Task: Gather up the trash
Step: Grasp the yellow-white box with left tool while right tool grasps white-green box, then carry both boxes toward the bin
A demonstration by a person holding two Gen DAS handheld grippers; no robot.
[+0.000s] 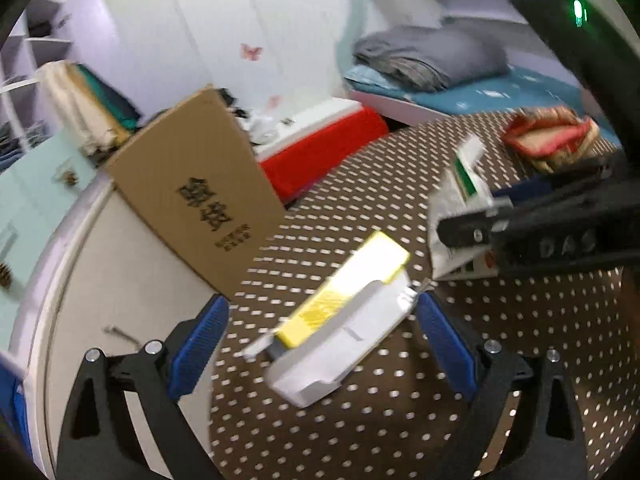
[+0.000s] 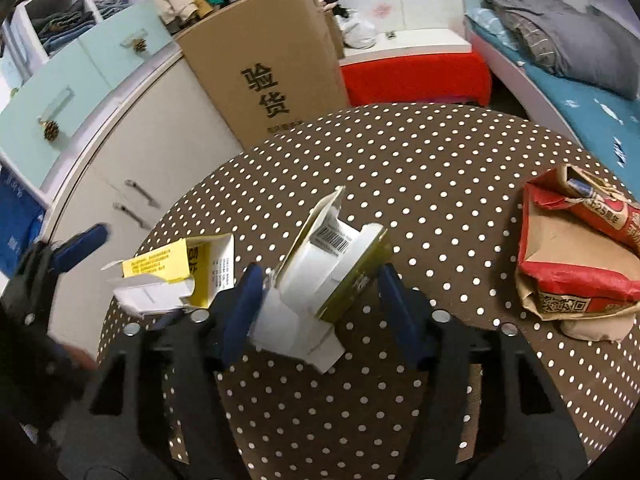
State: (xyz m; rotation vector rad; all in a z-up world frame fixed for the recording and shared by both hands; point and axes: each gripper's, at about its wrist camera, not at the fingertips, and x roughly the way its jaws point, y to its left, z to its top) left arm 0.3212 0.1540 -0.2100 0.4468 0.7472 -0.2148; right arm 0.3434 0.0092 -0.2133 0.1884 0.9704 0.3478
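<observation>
A torn yellow and white carton (image 1: 340, 320) lies on the brown dotted tablecloth (image 1: 360, 420), between the wide-open blue fingers of my left gripper (image 1: 324, 320). It also shows in the right wrist view (image 2: 168, 280). A torn white and olive-green carton (image 2: 328, 272) sits between the open fingers of my right gripper (image 2: 320, 292); the left pad (image 2: 244, 300) is close against it, the right pad stands apart. In the left wrist view this carton (image 1: 460, 200) and the right gripper (image 1: 472, 232) are at the right. A crumpled red and brown paper bag (image 2: 572, 260) lies at the table's right.
A tall cardboard box (image 2: 268, 64) stands behind the table against white cabinets (image 2: 132, 152). A red bench (image 2: 416, 76) and a bed with grey bedding (image 2: 560, 40) are beyond. The left gripper (image 2: 72, 248) shows at the left edge of the right wrist view.
</observation>
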